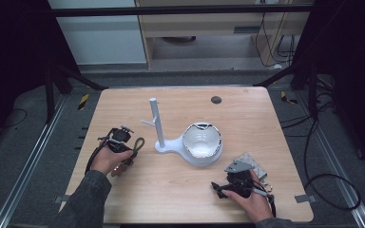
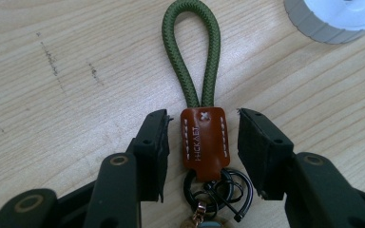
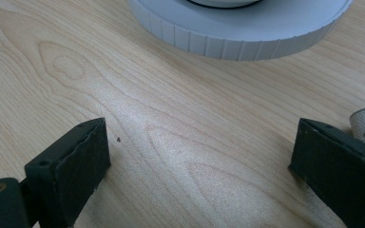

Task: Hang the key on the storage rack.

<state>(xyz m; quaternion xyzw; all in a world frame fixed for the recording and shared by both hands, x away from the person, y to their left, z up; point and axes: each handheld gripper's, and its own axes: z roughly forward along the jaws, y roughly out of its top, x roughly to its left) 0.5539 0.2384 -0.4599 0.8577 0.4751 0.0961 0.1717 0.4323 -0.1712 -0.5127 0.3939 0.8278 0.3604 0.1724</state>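
Brown leather is what sits between your left gripper's (image 2: 203, 142) jaws: the tab (image 2: 204, 137) of a keychain, with both pads spread to either side of it and a sliver of bare wood showing on each flank, so nothing is pinched yet. Its long axis runs straight up the left gripper view, the green cord loop (image 2: 192, 52) leading away toward the top and the dark key rings (image 2: 218, 187) trailing at the bottom centre. In the high view the keychain (image 1: 132, 153) lies left of centre, far nearer your left hand (image 1: 105, 159) than your right. To its right stands the white stand (image 1: 190, 142) with its upright peg (image 1: 155, 121), with open table (image 1: 171, 194) around. Your right gripper (image 3: 199, 156) is spread wide over bare wood, holding nothing.
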